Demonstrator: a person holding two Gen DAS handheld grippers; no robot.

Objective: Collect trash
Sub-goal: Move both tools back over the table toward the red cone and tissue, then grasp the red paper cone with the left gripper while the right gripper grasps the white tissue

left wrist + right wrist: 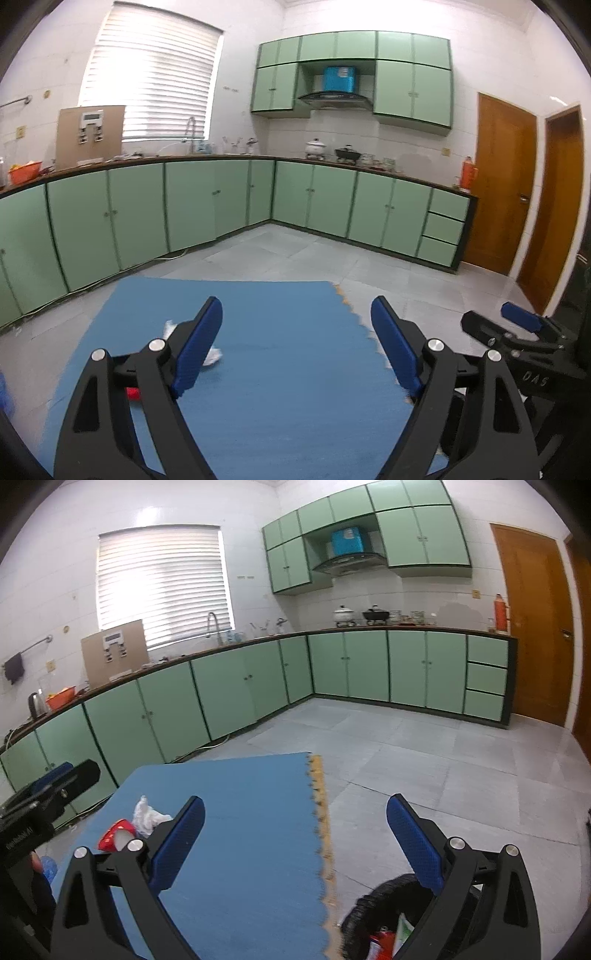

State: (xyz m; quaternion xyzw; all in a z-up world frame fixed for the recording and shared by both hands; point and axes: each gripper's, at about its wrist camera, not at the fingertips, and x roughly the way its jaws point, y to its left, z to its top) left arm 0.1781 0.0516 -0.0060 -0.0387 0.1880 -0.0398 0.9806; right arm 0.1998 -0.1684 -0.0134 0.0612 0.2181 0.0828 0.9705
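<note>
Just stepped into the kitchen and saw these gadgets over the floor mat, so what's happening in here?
A person is clearing trash with two handheld grippers. The left gripper and right gripper are both open and empty above the blue foam floor mat. A crumpled white plastic wrapper and a red-and-white paper cup still lie on the mat. A black-lined trash bin beside the mat already holds some rubbish.

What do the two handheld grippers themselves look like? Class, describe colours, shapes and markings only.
Both the left gripper and the right gripper have black angular frames with triangular cut-outs, silver round pivot bolts, and flat blue textured pads on the fingers. White lettering marks the bodies. No cables show.
</note>
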